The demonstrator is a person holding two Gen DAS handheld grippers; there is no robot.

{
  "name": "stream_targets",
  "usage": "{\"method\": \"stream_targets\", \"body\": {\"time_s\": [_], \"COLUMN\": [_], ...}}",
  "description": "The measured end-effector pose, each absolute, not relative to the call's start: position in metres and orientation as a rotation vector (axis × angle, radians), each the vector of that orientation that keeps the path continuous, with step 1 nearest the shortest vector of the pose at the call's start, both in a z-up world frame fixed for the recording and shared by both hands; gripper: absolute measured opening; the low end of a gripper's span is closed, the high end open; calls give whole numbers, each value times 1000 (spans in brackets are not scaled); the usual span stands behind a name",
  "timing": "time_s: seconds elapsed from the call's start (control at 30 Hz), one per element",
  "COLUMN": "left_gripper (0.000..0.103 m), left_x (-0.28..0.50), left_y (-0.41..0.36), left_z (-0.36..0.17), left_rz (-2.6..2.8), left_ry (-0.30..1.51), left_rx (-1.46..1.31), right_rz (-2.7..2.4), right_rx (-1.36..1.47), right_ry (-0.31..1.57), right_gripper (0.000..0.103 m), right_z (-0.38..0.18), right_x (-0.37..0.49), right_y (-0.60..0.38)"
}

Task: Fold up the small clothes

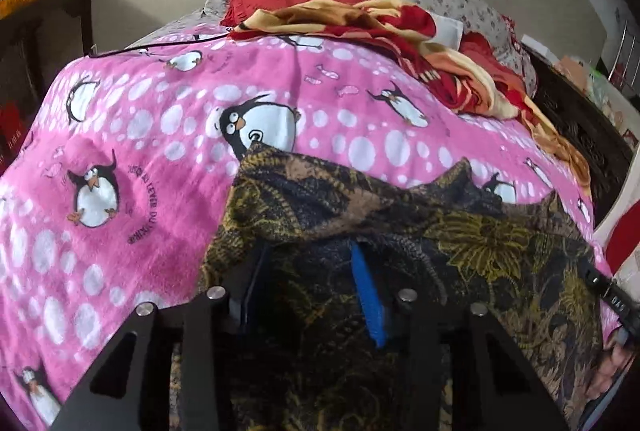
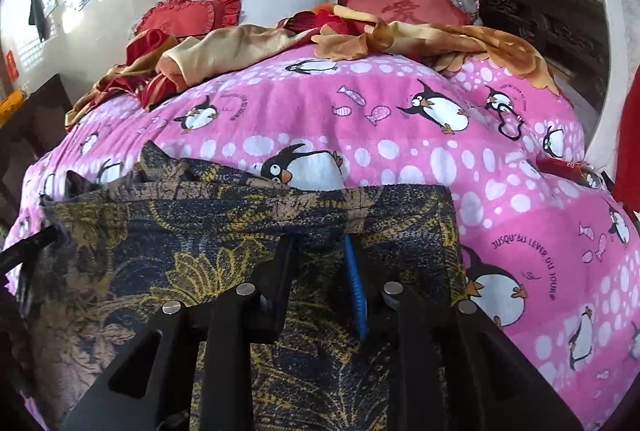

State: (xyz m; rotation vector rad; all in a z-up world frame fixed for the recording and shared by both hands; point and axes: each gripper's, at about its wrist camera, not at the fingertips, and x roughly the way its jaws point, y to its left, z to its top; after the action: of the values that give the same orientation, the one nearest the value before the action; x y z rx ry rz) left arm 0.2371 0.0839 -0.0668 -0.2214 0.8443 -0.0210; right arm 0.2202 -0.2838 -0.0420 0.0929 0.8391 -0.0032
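On the pink penguin-print blanket lies the dark garment with yellow floral print, occupying the 6 o'clock half of both wrist views. The left gripper stands part open, cloth bunched between its fingers; whether the pads press it cannot be told. The right gripper likewise stands part open over the garment's top hem. Red heart cushions sit at 12 o'clock.

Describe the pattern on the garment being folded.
Dark navy garment with yellow-gold floral print and tan patches; clearest in the right wrist view.
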Motion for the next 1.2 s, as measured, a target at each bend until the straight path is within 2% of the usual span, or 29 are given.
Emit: {"method": "stream_targets", "body": {"time_s": [0.1,0.17,0.3,0.4,0.47,0.57,0.77,0.97,1.2], "left_gripper": [50,61,63,66,70,72,72,72,74], "left_x": [216,207,216,234,234,234,207,174,175], "left_y": [70,48,0,-21,-17,-8,16,77,118], "left_z": [-44,-31,-35,-69,-73,-73,-61,-60,-76], "left_rz": [-32,-73,-136,-96,-103,-146,-144,-41,-22], "left_ry": [799,767,811,912,894,889,853,800,828], "left_rx": [-177,-166,-133,-61,-102,-160,-193,-138,-317], "right_rz": [-71,-37,47,31,3,20,34,47,53], "right_rx": [37,39,-2,-30,-57,-31,-24,-18,-30], "right_ry": [848,802,804,830,852,824,816,817,820], "right_gripper": [44,44,44,45,46,47,49,52,55], "right_z": [-21,-9,-8,-31,-56,-56,-57,-58,-58], "right_x": [209,202,205,216,220,218,216,216,216], "right_y": [-270,-247,-187,-165,-165,-170,-171,-170,-167]}}
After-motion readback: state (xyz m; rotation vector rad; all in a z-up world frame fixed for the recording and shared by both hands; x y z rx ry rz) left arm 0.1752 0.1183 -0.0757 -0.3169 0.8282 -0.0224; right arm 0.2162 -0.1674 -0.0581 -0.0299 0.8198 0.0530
